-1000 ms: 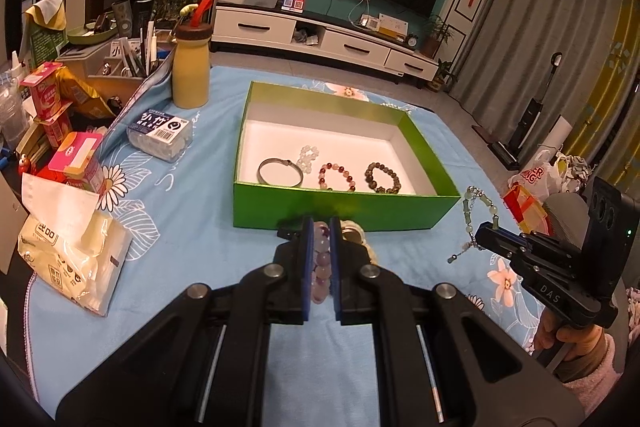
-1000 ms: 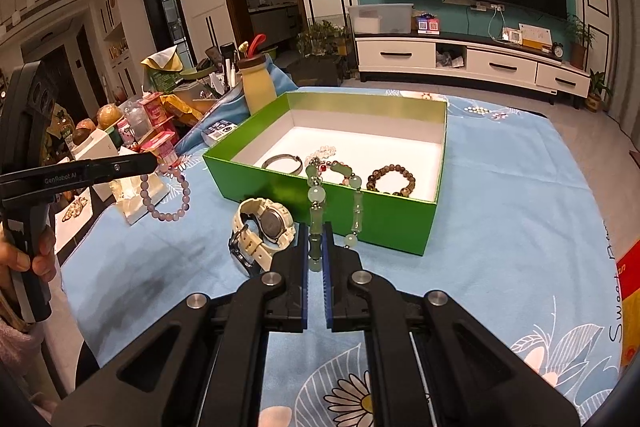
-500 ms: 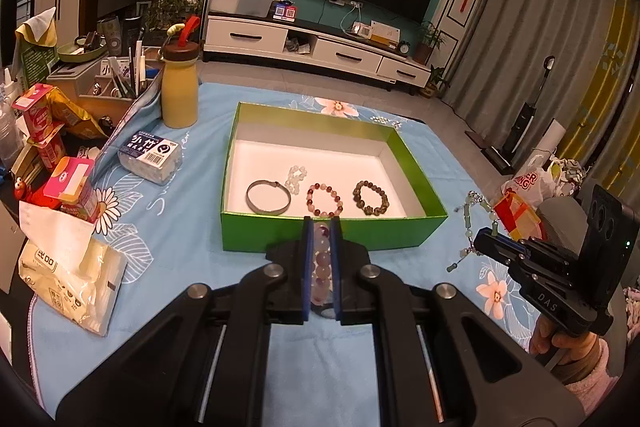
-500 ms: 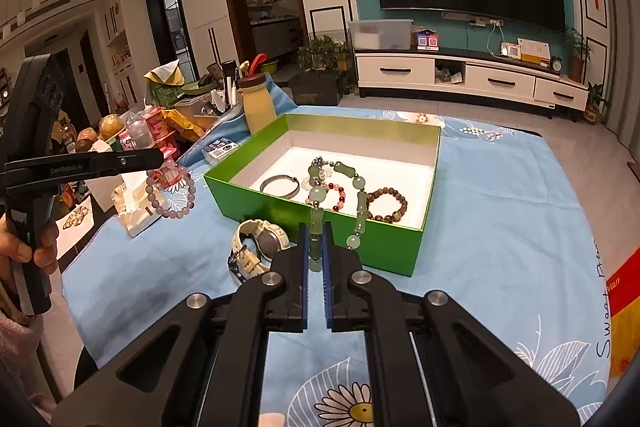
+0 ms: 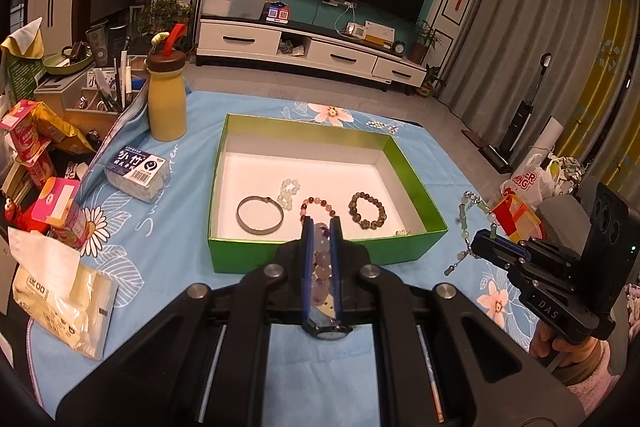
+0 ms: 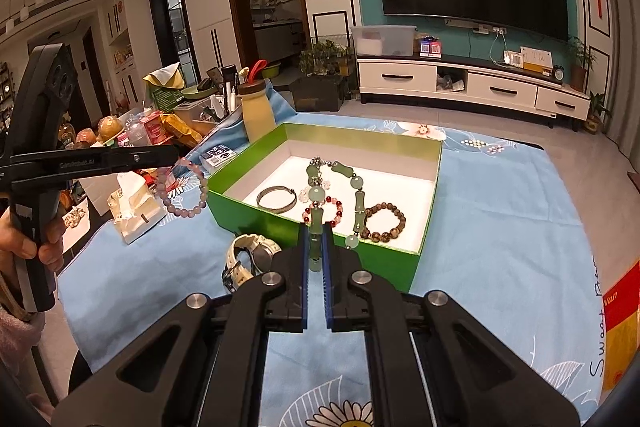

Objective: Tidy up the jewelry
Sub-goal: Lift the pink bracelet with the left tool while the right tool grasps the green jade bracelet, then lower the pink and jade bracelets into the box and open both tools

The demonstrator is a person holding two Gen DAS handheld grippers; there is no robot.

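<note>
Green jade bracelet (image 6: pixel 335 187) and pink bead bracelet (image 6: pixel 185 189) clamped in our hand-held grippers; we should clear the green box (image 6: pixel 430 163) wall at frame centre before releasing.

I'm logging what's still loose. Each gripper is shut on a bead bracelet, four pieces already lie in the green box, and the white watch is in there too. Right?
Not quite: the right wrist view shows the white watch on the blue cloth outside the green box. The rest stands.
</note>
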